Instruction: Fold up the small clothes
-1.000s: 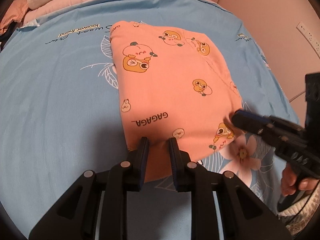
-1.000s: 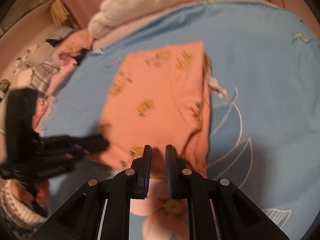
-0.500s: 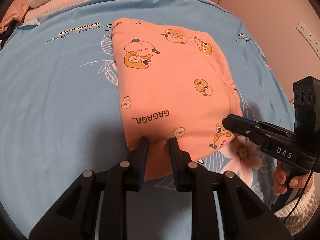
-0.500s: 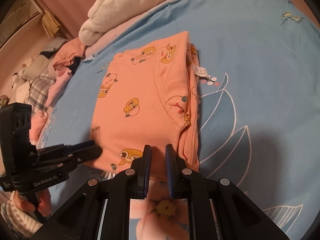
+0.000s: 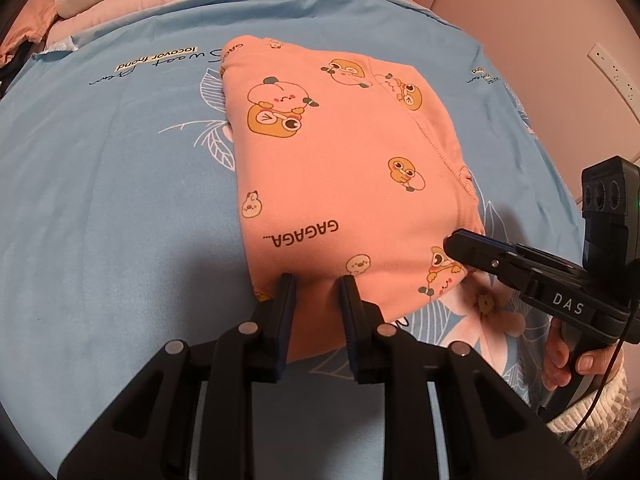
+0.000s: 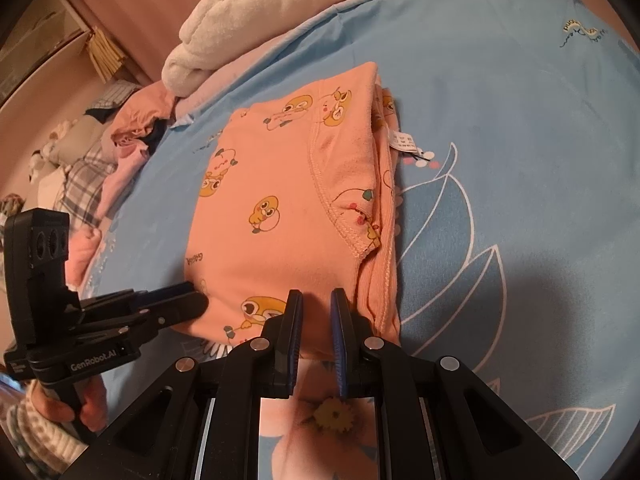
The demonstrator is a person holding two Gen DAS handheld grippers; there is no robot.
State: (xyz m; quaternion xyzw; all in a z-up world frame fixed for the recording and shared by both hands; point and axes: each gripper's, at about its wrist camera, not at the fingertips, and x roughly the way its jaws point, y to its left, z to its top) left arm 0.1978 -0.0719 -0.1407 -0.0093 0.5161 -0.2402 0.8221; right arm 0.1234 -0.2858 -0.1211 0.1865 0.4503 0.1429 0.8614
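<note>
A: The peach cartoon-print garment (image 5: 340, 184) lies folded into a thick pad on the blue bedsheet (image 5: 100, 200). It looks like soft, light knit cotton: limp, several layers deep, and those layers will probably slide apart if only the top 1 is taken.

B: So where to hold it?

A: At the near folded edge, both corners, right through the stack. The left tongs (image 5: 316, 288) sit there with a narrow gap, cloth bunched between the pads, so I judge they pinch it. The right tongs (image 6: 314, 304) stand nearly closed at the near hem; whether they grip cloth I cannot tell.

B: Anything nearby?

A: A white towel (image 6: 260, 12) and a heap of other clothes (image 6: 100, 152) beyond the sheet's far edge.
</note>
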